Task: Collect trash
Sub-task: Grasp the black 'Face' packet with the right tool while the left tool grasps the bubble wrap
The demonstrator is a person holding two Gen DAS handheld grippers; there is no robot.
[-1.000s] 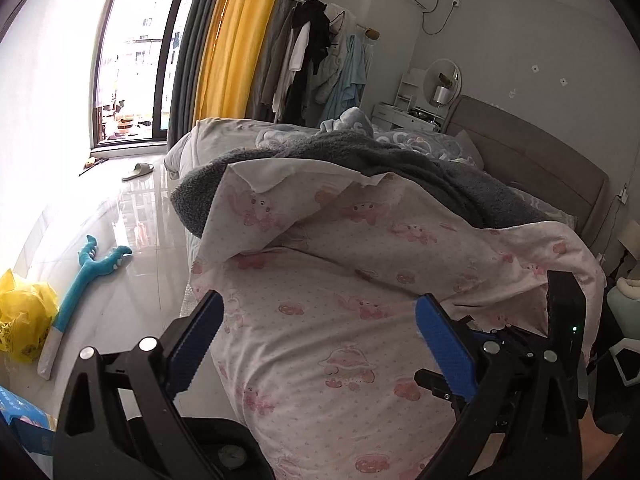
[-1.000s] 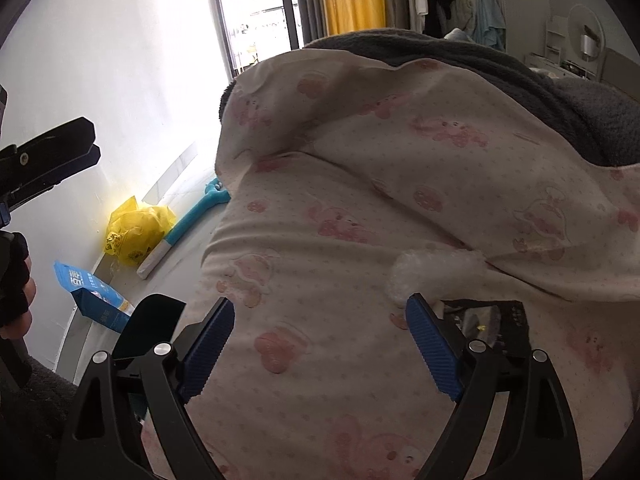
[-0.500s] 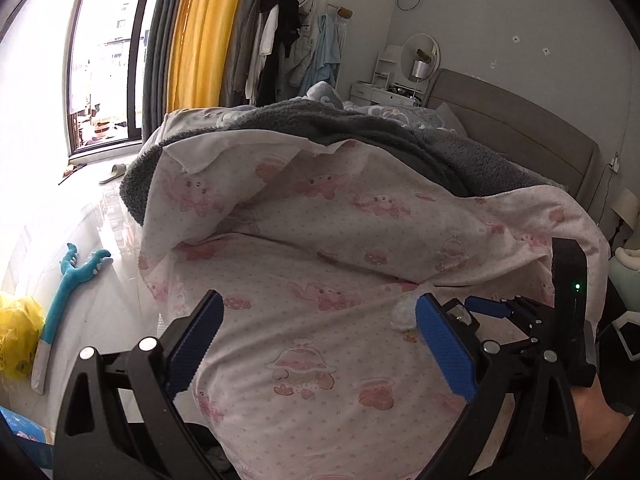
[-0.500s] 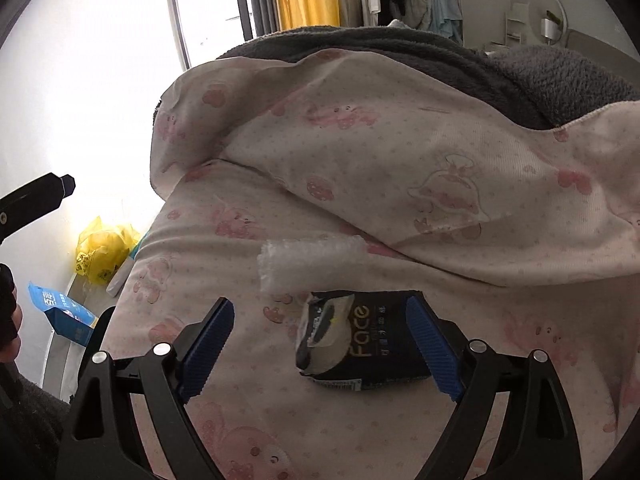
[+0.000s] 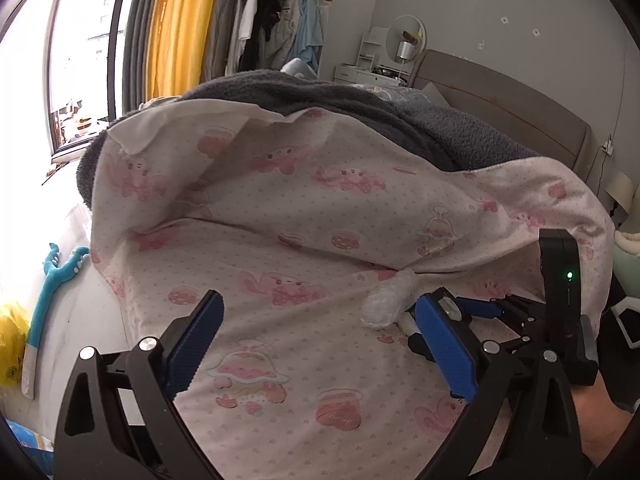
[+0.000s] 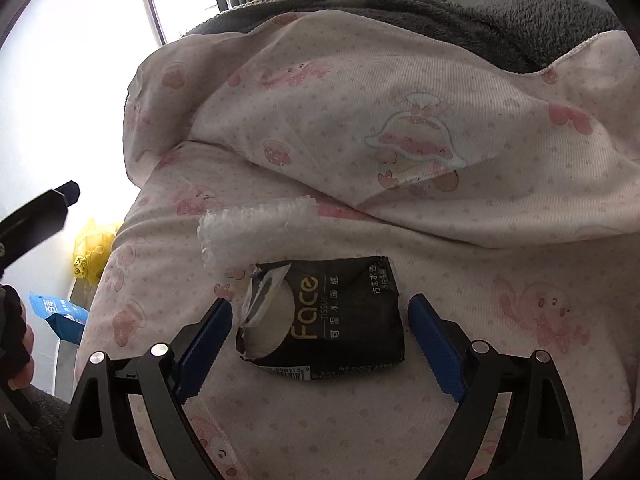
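The right gripper [image 6: 320,332], its blue-padded jaws spread and just now narrowing a little, straddles the black, torn-open plastic tissue pack with gold lettering [image 6: 332,320], which lies flat on the pink cartoon-print bedsheet [image 6: 460,240]; neither pad touches it yet. To grip it cleanly, I would lower until the pads flank the pack's short ends, staying above the sheet so no cloth is pinched, then close gently, since the soft pack will likely buckle. The crumpled white bubble-wrap piece [image 6: 256,228] lies just beyond it, touching or nearly so. The left gripper [image 5: 316,344] hangs released and empty over the sheet.
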